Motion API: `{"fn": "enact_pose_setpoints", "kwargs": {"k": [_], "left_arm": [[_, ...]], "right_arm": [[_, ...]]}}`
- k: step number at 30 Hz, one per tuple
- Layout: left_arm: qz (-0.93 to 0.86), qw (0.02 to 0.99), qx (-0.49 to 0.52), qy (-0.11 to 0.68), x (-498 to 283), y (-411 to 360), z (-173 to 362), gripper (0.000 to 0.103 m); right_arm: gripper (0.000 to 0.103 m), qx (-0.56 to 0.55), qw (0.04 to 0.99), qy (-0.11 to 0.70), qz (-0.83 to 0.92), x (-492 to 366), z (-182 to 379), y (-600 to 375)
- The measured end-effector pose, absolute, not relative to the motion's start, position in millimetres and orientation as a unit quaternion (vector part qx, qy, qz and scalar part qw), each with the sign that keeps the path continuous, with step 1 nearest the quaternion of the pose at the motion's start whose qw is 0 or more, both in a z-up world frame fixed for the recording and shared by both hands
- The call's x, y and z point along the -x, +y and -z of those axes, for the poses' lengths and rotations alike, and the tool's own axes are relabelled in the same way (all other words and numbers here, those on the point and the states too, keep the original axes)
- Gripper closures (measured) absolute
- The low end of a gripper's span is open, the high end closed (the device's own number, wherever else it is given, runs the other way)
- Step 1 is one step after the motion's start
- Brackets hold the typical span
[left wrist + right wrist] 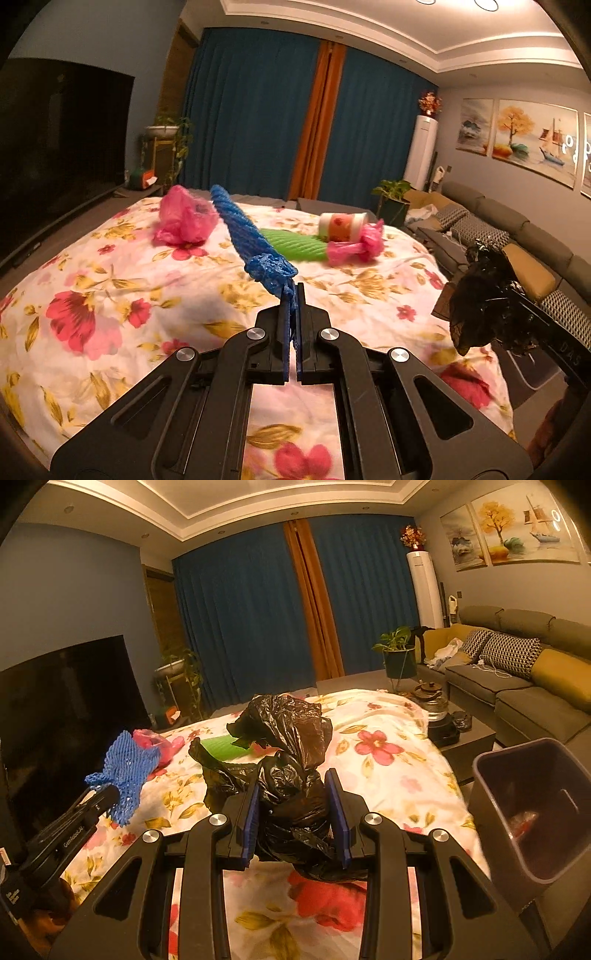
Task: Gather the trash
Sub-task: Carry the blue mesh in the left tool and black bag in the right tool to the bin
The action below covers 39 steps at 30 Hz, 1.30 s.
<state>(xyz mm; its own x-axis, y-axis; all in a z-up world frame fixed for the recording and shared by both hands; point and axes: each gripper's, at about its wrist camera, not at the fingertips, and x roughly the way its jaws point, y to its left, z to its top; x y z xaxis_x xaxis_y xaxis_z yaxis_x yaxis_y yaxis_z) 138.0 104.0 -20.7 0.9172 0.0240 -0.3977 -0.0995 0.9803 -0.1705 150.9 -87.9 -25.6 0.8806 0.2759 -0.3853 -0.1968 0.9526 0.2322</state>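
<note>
Blue curtains [258, 609], grey sofa [524, 686], dark TV [55, 147] — warm light

Readable text is scarce. In the right wrist view, the black plastic left tongs [110, 794], low at the left edge beside the dark flat television screen [66, 709], carry small pale lettering along the arm, roughly "GenRobot.AI"; a pale label lower on that body is too blurred to read. In the left wrist view, the black plastic right tongs [491, 306] show "DAS" on the arm, cut off at the frame edge.
</note>
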Motion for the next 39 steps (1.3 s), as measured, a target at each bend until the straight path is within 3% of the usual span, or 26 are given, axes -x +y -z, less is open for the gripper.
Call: {"fn": "enact_pose_setpoints", "kwargs": {"k": [39], "left_arm": [[0.258, 0.948, -0.029, 0.184, -175.9, -174.2, 1.5, 0.102]], "right_arm": [[0.069, -0.113, 0.977, 0.151, 0.099, -115.0, 16.3, -295.5]]}}
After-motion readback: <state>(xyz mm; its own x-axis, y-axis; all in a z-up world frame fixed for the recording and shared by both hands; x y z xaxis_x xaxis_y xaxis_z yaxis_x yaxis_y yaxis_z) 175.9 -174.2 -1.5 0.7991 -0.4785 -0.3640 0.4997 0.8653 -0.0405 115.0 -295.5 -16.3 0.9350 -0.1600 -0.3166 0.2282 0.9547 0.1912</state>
